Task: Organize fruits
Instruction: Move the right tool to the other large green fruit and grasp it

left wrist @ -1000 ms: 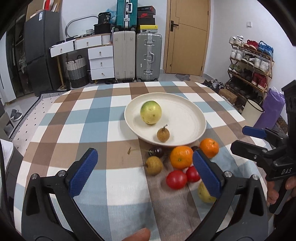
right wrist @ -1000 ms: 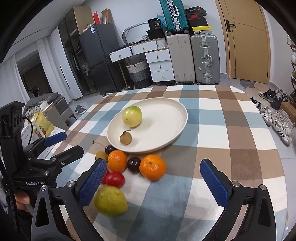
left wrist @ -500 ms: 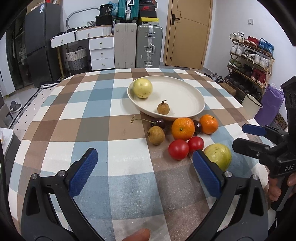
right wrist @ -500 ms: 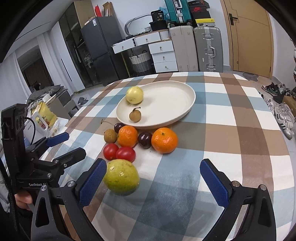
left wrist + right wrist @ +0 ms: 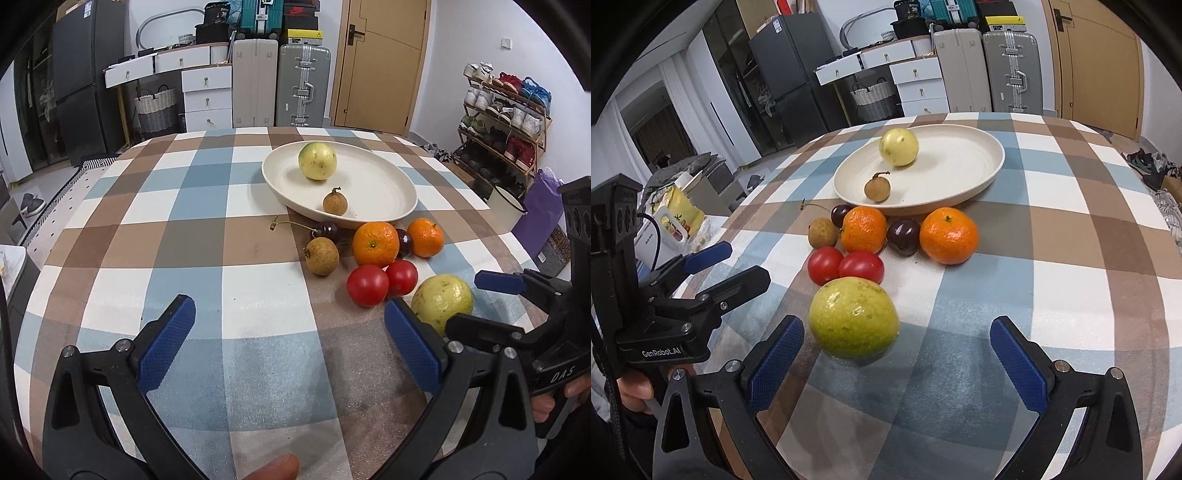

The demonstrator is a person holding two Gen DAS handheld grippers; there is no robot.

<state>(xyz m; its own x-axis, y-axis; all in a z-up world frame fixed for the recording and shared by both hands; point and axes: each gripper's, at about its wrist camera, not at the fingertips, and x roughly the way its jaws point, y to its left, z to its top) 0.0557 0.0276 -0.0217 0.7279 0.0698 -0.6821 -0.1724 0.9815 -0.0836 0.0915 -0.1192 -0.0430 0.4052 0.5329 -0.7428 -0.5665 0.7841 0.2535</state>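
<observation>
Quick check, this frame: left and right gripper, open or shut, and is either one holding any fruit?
Left gripper: open, holding nothing.
Right gripper: open, holding nothing; the yellow-green fruit sits on the table just ahead, nearer its left finger.

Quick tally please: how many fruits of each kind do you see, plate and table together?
Yellow-green round fruits: 2
Oranges: 2
Tomatoes: 2
Cherries: 2
Brown longans: 2
Total: 10

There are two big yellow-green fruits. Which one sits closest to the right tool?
The yellow-green fruit on the tablecloth, just before the open right tool. The other lies far off in the plate.
</observation>
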